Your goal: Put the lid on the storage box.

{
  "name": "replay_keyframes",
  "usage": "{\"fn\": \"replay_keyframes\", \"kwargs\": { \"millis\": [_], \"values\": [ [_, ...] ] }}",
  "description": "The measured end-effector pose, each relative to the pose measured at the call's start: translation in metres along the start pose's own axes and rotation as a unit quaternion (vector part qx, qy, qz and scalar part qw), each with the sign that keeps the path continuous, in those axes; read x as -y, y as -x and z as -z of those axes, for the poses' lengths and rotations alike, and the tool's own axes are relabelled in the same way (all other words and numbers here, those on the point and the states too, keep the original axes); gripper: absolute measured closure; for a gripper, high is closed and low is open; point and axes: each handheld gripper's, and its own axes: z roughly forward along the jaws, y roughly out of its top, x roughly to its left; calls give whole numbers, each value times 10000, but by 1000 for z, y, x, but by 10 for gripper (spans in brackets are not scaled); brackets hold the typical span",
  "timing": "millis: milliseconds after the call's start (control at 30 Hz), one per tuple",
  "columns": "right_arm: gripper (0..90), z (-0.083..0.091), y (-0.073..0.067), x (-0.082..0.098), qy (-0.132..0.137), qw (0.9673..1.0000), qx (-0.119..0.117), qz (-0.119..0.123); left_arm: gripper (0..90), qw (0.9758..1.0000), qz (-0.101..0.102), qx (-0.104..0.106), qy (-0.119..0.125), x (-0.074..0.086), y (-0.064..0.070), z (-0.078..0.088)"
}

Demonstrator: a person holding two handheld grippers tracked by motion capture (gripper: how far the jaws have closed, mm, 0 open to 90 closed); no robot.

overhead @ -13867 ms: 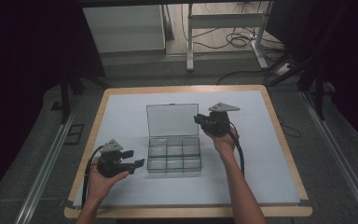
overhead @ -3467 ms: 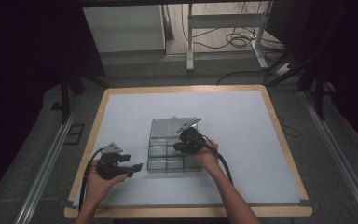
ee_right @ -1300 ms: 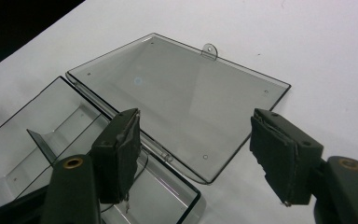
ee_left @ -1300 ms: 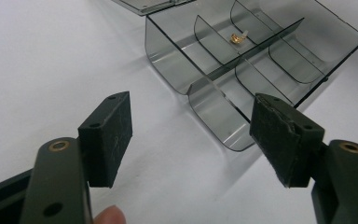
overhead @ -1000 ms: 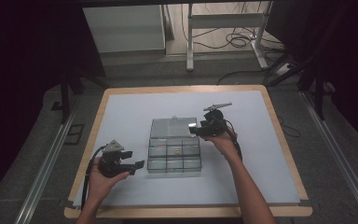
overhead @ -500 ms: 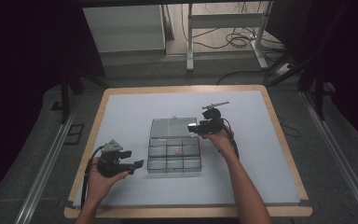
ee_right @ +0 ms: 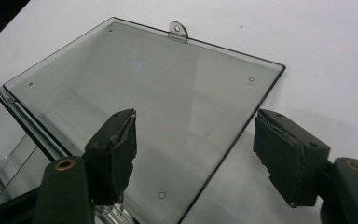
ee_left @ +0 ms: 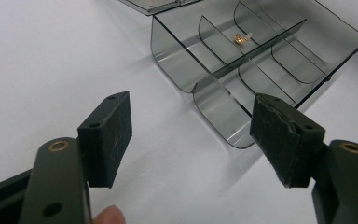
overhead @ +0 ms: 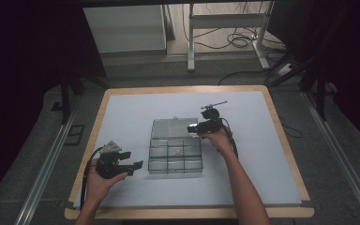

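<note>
Here the clear plastic box (overhead: 176, 152) sits near the middle of the white desk (overhead: 122, 112), its lid (overhead: 171, 128) swung fully back and lying flat on the desk behind the compartments. The box is split into small compartments, and a tiny gold-coloured piece (overhead: 177, 151) rests in the middle one of the back row; the left gripper view shows it as well (ee_left: 240, 38), lying on the floor of its compartment.

The right gripper (overhead: 193, 128) hangs at the right edge of the lid, with the hand (overhead: 219, 137) behind it. In the right gripper view its jaws stand apart over the lid's corner (ee_right: 168, 116); they have just been opening, and the pads press on nothing. One pad is close above the lid's surface, but whether it touches cannot be told.

The left gripper (overhead: 137, 166) is held just beside the box's left front corner, apart from it. Its jaws are spread wide and empty, with bare desk between them and the box's near corner (ee_left: 223, 107) beyond.
</note>
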Motion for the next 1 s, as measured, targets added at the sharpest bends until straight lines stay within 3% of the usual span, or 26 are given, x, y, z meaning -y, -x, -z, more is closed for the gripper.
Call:
{"fn": "replay_keyframes", "kwargs": {
  "millis": [200, 533, 1000],
  "values": [
    [267, -3, 4, 2, -144, 9997, -71, -162, 303, 10000, -7, -13, -10, 0, 1, 0],
    [271, -5, 8, 3, -160, 9986, -281, -427, 303, 10000, 6, -9, 7, 0, 0, 1],
    [342, -7, 14, 4, -198, 9957, -604, -672, 303, 10000, -24, -12, -14, 0, 2, -1]
  ]
}}
